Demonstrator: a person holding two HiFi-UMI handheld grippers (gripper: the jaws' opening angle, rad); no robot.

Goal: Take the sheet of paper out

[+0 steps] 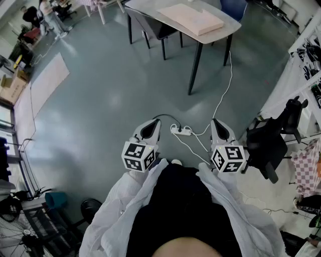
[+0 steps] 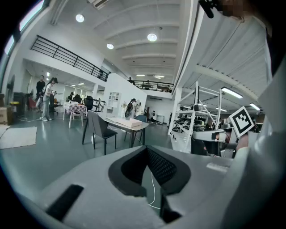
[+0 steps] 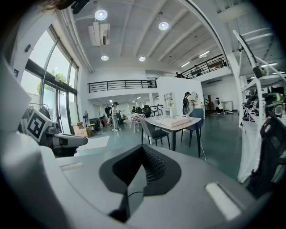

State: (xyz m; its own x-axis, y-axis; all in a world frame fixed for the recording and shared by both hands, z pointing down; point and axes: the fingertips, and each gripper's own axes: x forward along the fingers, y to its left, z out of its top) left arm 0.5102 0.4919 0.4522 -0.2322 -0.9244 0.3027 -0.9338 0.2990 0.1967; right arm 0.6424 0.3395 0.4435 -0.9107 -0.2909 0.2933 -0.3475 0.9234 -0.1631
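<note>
1. A wide hall with a smooth, faintly glossy grey-green floor (image 1: 110,100) spreads below and ahead of both pairs of fingers. Round ceiling lights (image 3: 101,14) and a black-railed upper gallery (image 3: 120,85) show above.
2. The left gripper (image 1: 155,122) has its grey fingers with ribbed dark pads pressed together at the tips, pinching nothing. The right gripper (image 1: 214,121) is the same: fingers closed and empty.
3. Far ahead of the fingers stands a grey-topped desk (image 1: 150,11) with rounded corners and thin black legs. A dark chair (image 1: 155,27) is tucked under it.
4. On that desk lies a pale pinkish flat rectangular slab (image 1: 191,19), well apart from both grippers. I cannot tell whether it is the sheet of paper, a stack or a box.
5. Just ahead of the fingers, between the two grippers, a white power strip (image 1: 181,131) lies on the floor. A thin white cable (image 1: 223,95) winds from there towards the desk.
6. A black office chair (image 1: 268,143) stands near, to the right of the right fingers.
7. Left of the left fingers the floor runs open as far as a flat pale board (image 1: 47,83).
8. Bare floor fills the stretch between the fingers and the desk legs.
</note>
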